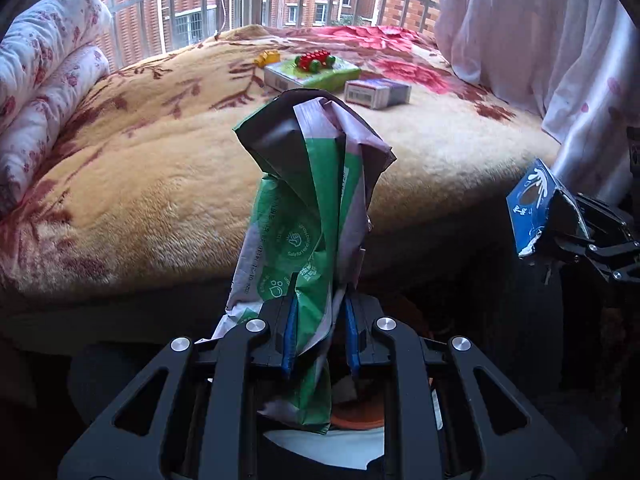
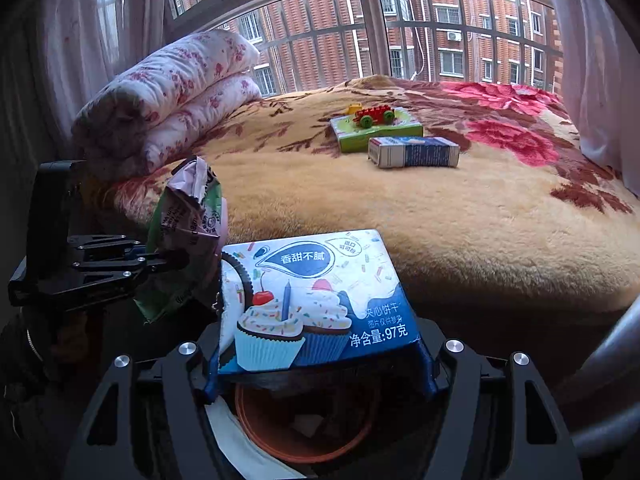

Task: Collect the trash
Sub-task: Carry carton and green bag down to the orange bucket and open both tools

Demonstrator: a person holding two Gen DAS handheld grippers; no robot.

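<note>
Two items are held over an orange bin (image 2: 308, 428): a green wrapper (image 1: 316, 232) pinched by the left hand-held gripper (image 1: 320, 336), a biscuit box (image 2: 316, 304) clamped in the right hand-held gripper (image 2: 320, 384). Two boxes (image 2: 414, 152) are left on the bed (image 2: 460, 220).

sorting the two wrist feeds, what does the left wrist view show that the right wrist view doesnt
Only the left wrist view shows the left gripper from behind, its blue pads shut on the green wrapper, and only the narrow end of the blue box.

Only the right wrist view shows the printed cupcake face of that blue box clamped in the right gripper, with the orange bin plainly under it.

Both show the blanket, the rolled quilt, the green box with the red toy, the small carton and the window.
</note>
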